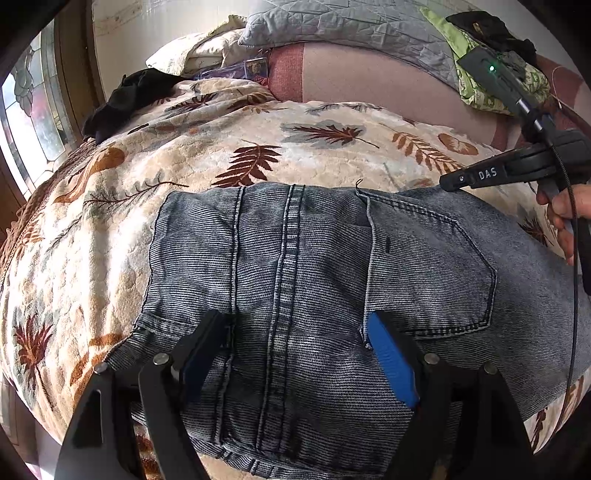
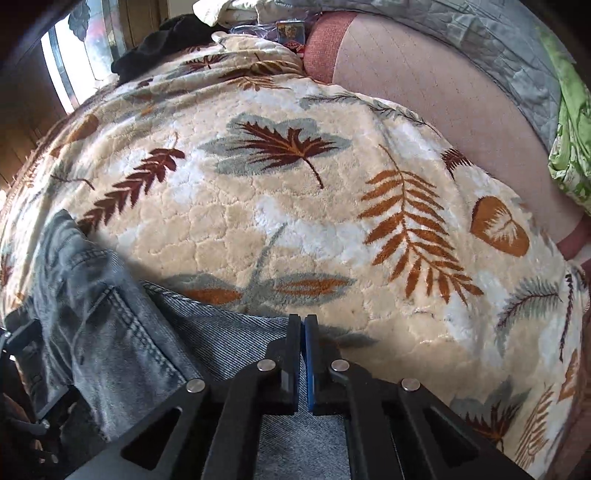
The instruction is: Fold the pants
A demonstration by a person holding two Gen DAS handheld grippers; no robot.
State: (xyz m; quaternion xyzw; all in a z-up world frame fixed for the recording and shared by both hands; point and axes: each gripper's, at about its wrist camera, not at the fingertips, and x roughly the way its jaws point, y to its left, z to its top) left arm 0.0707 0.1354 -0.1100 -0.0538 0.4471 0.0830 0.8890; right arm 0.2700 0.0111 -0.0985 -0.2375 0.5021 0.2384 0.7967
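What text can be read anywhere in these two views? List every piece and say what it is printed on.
"DAS": white letters on the black finger of the right gripper, seen from the left wrist view.
Small printed box by the pillows, at the head of the leaf-patterned blanket: print too small and blurred to read.
Jeans: no readable label.

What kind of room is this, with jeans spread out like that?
Most likely a bedroom at home. The jeans lie on a bed covered by a plush leaf-print blanket, with a quilted grey pillow at its head and a stained-glass window beside it.
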